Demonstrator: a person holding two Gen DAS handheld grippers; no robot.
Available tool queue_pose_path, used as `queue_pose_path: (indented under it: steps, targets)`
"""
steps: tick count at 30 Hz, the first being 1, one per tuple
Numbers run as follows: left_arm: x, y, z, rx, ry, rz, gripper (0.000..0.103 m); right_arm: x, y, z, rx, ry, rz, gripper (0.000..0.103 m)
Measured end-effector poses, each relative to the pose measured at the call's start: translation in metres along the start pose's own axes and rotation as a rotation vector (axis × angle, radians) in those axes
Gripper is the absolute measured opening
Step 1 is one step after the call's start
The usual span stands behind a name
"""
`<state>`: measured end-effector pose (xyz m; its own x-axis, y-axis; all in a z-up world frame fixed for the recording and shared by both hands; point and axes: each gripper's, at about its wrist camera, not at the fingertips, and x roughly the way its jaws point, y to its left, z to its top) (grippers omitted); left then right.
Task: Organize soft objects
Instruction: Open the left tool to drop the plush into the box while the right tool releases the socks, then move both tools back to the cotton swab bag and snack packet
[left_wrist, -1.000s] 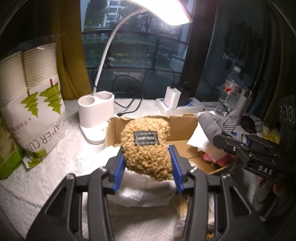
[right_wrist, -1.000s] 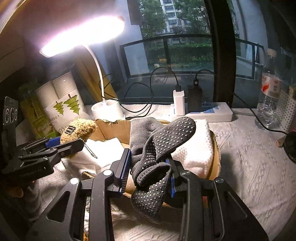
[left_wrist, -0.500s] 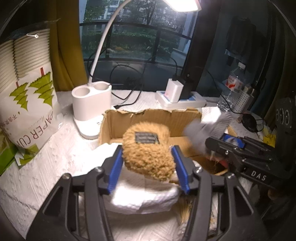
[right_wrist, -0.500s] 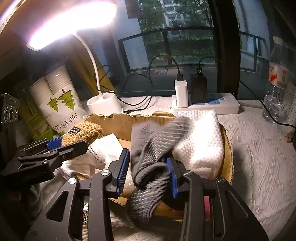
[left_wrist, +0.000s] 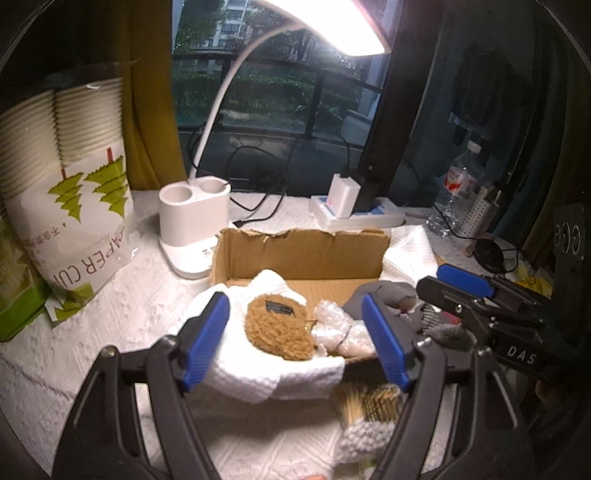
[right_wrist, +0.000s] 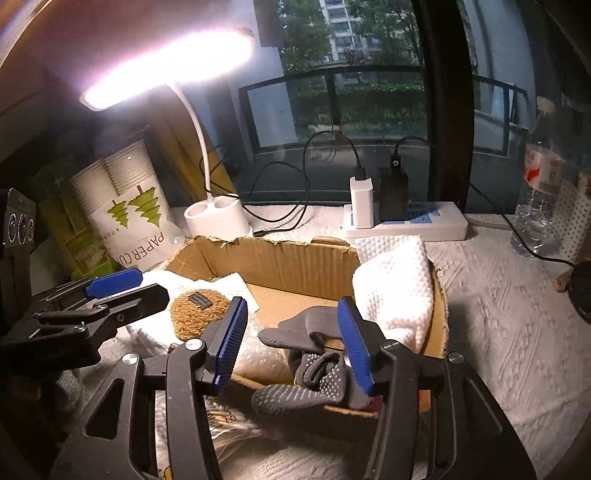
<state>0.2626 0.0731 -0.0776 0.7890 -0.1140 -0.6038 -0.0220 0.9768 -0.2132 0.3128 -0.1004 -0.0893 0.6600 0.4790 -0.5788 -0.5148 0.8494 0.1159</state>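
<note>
1. Where the white-covered bench carries it, the torn cardboard box sits in front of the lamp base and the power strip.
2. White towel hangs over the box's right wall; a second white cloth is draped over its near left edge.
3. Left gripper: fingers have just been opening and stand wide, pads clear of everything.
4. Right gripper: fingers have likewise just been opening; pads touch nothing.
5. Grey dotted gloves lie crumpled over the box's near edge, below and between the right fingers.
6. Brown fuzzy pouch, black label up, rests on the second cloth inside the box, just beside a wad of bubble wrap.
</note>
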Motion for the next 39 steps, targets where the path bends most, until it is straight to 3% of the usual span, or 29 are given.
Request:
queue_pose_path:
  steps: [21,24,39]
  targets:
    - [-0.055,0.0,-0.031,0.007,-0.047,-0.01,0.076,-0.045,0.034,-0.026,-0.024,-0.022,-0.028,0.055]
    - [-0.059,0.003,-0.038,0.001,-0.045,-0.005,0.076,-0.048,0.038,-0.032,-0.02,-0.016,-0.033,0.062]
    - [-0.078,0.022,-0.082,-0.035,-0.02,0.012,0.076,-0.05,0.065,-0.068,-0.041,0.041,-0.033,0.062]
